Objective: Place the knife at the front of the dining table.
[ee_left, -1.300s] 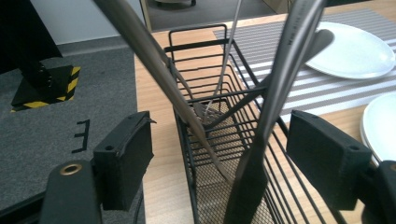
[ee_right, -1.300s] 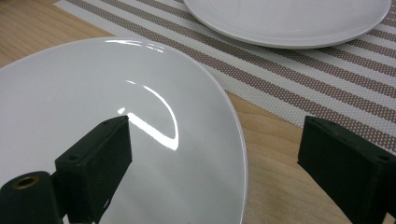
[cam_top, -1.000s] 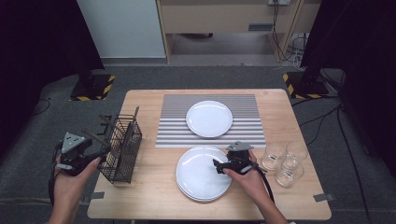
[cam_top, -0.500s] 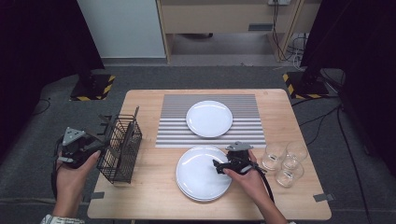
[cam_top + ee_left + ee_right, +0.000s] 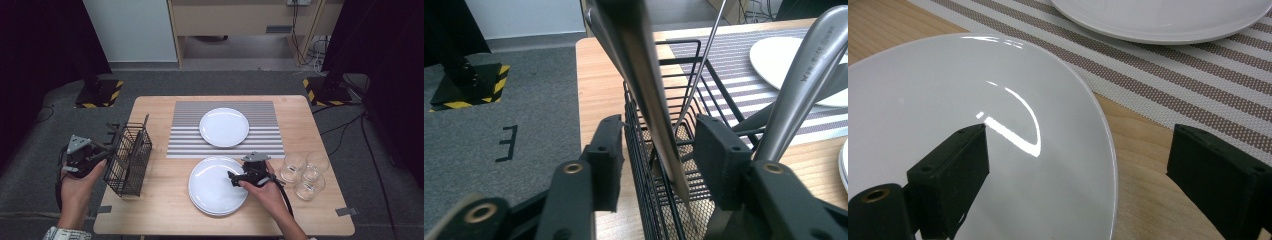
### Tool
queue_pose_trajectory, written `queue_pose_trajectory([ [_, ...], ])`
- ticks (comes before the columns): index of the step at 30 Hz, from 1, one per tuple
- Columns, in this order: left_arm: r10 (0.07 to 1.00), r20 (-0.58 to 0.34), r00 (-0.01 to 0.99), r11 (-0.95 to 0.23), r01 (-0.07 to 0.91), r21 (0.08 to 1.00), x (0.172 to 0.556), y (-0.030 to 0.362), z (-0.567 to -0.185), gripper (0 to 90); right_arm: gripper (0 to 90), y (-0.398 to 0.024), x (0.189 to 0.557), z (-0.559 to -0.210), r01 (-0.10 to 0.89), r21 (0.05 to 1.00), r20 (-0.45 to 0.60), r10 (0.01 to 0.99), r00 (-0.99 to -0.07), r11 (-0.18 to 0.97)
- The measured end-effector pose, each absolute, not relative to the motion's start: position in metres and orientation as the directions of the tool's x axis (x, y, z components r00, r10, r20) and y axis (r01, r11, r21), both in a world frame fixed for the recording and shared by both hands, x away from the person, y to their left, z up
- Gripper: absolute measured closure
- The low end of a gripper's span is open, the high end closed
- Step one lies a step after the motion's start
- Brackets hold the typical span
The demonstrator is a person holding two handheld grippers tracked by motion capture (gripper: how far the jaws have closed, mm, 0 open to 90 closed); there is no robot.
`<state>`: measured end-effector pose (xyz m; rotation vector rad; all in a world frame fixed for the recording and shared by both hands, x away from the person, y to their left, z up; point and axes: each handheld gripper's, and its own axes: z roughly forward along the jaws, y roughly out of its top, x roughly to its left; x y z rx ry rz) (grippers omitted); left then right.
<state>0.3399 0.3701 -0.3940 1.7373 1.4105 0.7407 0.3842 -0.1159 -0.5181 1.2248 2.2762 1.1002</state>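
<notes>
A black wire basket (image 5: 129,160) at the wooden table's (image 5: 165,215) left edge holds upright steel cutlery handles (image 5: 644,95). The left gripper (image 5: 659,160) stands released, its jaws straddling the basket's wall and one handle. The right gripper (image 5: 1078,175), jaws spread, straddles the rim of the stacked white plates (image 5: 215,187) near the front edge. Three clear glasses (image 5: 305,175) stand by the right edge; another white plate (image 5: 224,127) lies on the striped mat (image 5: 185,135).

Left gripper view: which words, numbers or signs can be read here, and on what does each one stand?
"E": a black mark, like a letter E or a 3, on the grey floor left of the table.
Engraved lettering along the steel utensil handle in the wire basket: too small and tilted to read.
Nothing else is readable.
</notes>
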Motion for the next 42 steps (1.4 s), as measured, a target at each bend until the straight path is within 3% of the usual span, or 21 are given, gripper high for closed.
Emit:
queue_pose_trajectory([
  [21, 0.973, -0.012, 0.23, -0.112, 0.516, 0.849, 0.3395, 0.3669, -0.3957, 73.9, 9.9, -0.1159, 0.3844, -0.5185, 0.562, 0.758, 0.072, 0.813, -0.577, 0.331],
  [42, 0.957, 0.001, 0.288, -0.147, 0.485, 0.862, 0.3352, 0.3617, -0.394, 77.2, 10.0, -0.1155, 0.3841, -0.5186, 0.564, 0.757, 0.074, 0.815, -0.575, 0.33],
])
